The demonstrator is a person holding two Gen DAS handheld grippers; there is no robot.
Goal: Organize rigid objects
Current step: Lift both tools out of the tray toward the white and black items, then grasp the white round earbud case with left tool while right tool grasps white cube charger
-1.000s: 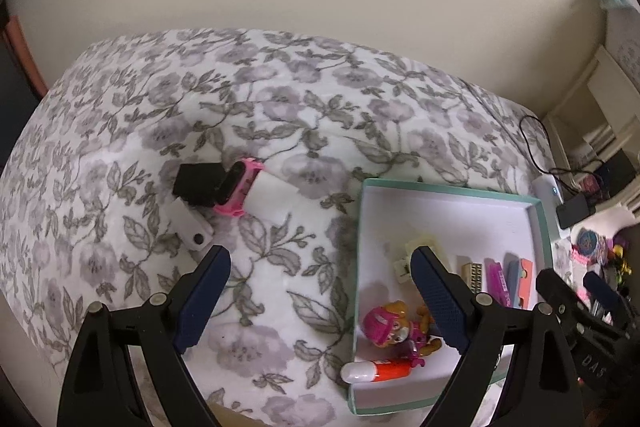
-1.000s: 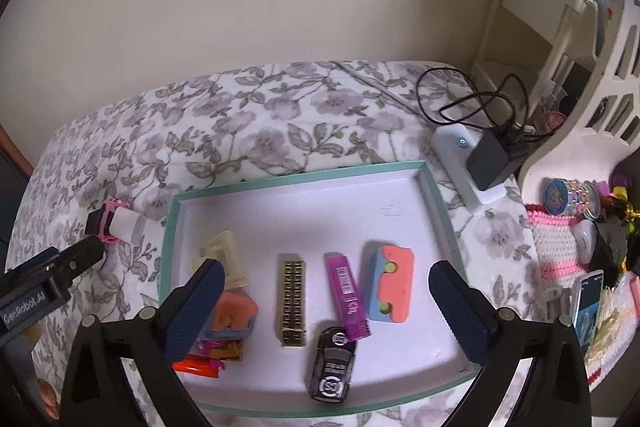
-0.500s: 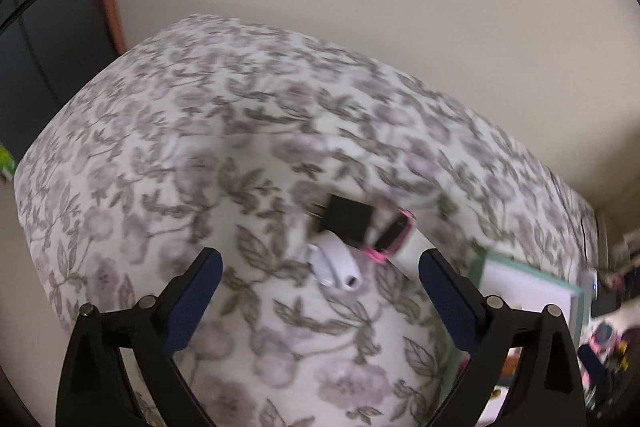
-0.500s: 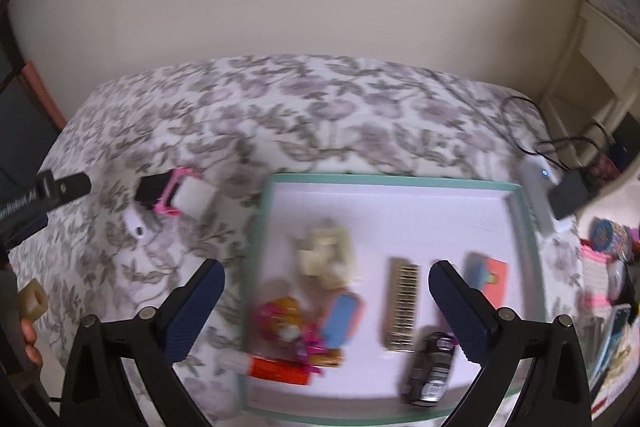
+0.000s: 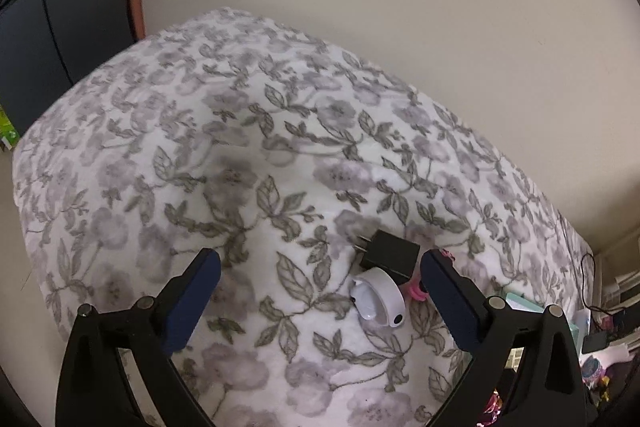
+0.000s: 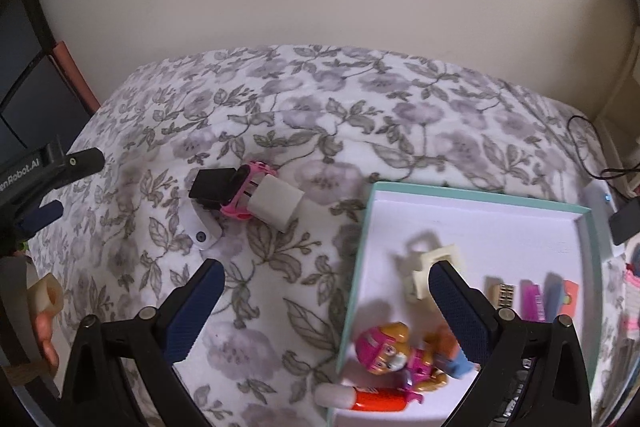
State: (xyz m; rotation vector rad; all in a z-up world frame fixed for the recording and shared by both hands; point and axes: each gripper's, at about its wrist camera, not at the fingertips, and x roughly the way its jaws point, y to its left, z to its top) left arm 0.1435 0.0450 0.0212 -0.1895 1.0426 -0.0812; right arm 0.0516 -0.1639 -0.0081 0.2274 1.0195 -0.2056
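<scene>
Reaching for the small pile left of the tray (image 6: pixel 362 267) is the step judged in hand. The black charger (image 5: pixel 390 253) is best taken alone, so the white earbud case (image 5: pixel 378 301) touching it is not dragged. The left gripper (image 5: pixel 320 297) has just been opened wide, nothing between its jaws; the right gripper (image 6: pixel 326 307) is likewise spread and empty. Compared with a second earlier, both views have been swung from the tray toward the pile.
</scene>
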